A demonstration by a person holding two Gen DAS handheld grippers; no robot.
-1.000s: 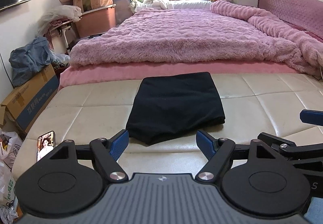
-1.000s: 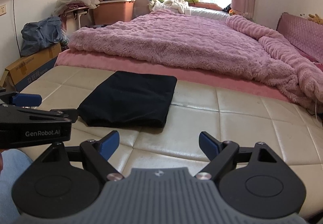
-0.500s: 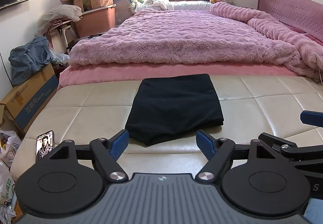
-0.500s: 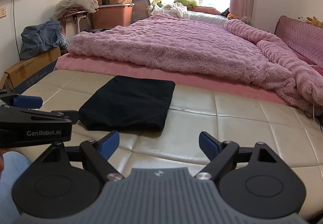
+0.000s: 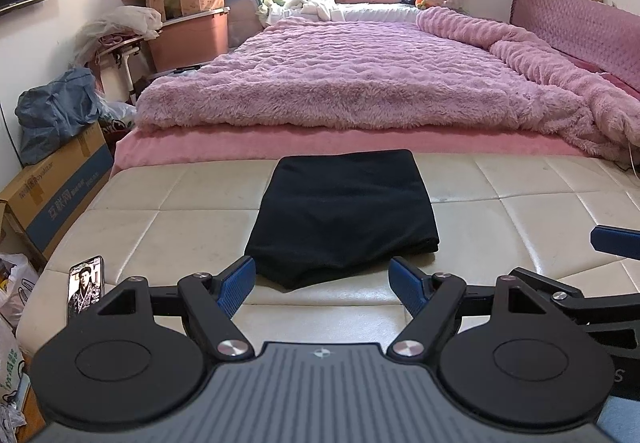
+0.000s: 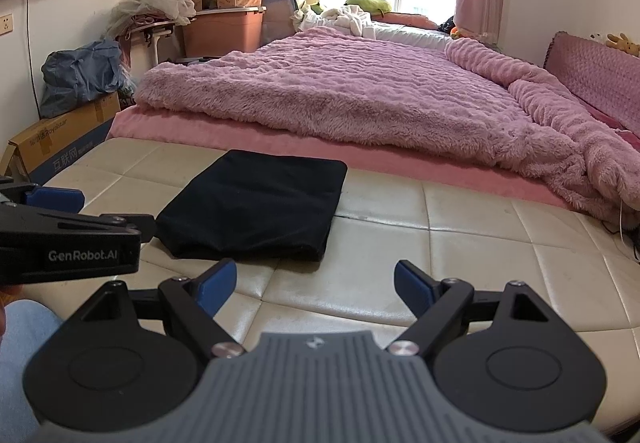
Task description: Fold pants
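The black pants (image 5: 344, 215) lie folded into a flat rectangle on the cream padded bench (image 5: 168, 219). They also show in the right wrist view (image 6: 256, 207), left of centre. My left gripper (image 5: 322, 281) is open and empty, hovering just short of the pants' near edge. My right gripper (image 6: 316, 283) is open and empty, to the right of the pants and back from them. Each gripper shows at the edge of the other's view.
A phone (image 5: 86, 285) lies on the bench's near left corner. Behind the bench is a bed with a fluffy pink blanket (image 5: 352, 83). A cardboard box (image 5: 52, 187) and bags stand on the left. A cable (image 6: 624, 227) hangs at the far right.
Both grippers have drawn back and risen slightly, so the pants sit a little farther away in both views. The pants have not moved. Both grippers stay open.
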